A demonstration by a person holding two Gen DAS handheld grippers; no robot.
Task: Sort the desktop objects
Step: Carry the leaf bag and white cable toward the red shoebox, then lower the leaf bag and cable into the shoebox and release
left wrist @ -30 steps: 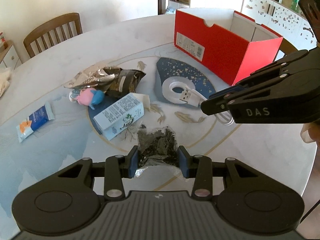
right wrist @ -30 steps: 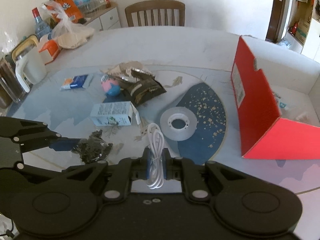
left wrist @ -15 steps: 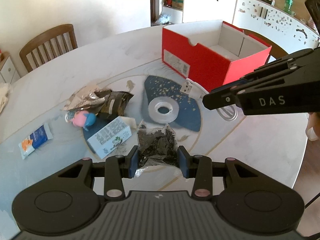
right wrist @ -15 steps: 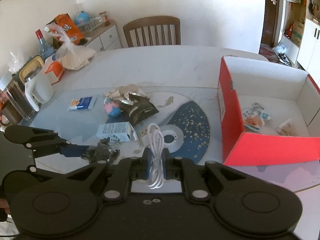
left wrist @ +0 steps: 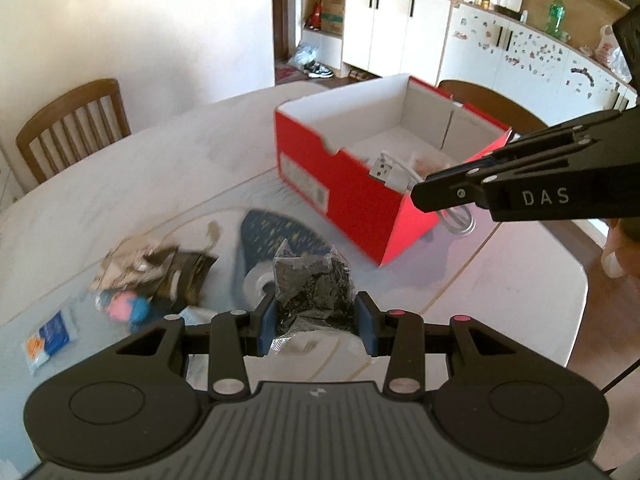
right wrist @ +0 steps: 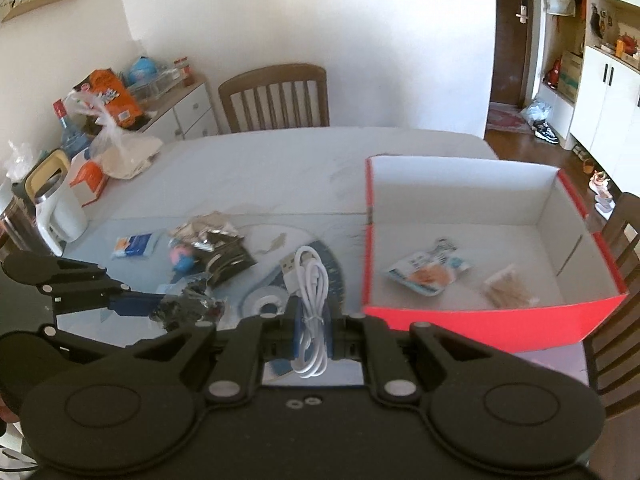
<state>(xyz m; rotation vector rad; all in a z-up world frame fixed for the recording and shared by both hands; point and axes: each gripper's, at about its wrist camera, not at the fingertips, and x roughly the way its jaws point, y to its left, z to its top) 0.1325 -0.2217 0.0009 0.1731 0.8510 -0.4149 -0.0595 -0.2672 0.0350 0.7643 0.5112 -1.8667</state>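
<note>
The right tool [right wrist: 310,332], pinching the white cable [right wrist: 310,300], is hanging nearer the red box [right wrist: 492,312] at right of frame than the left tool [left wrist: 316,316], which is pinching the dark packet [left wrist: 312,288].

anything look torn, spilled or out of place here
Nothing spilled or damaged. Crumpled wrappers lie loose on the table; both grippers carry items: the left a dark packet, the right a white cable.

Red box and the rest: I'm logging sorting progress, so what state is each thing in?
Red box: open, holds two packets.
White USB cable: coiled, clamped in right hand-held gripper.
Dark packet: clamped in left hand-held gripper.
Tape roll: flat on table.
Pink toy: on table.
</note>
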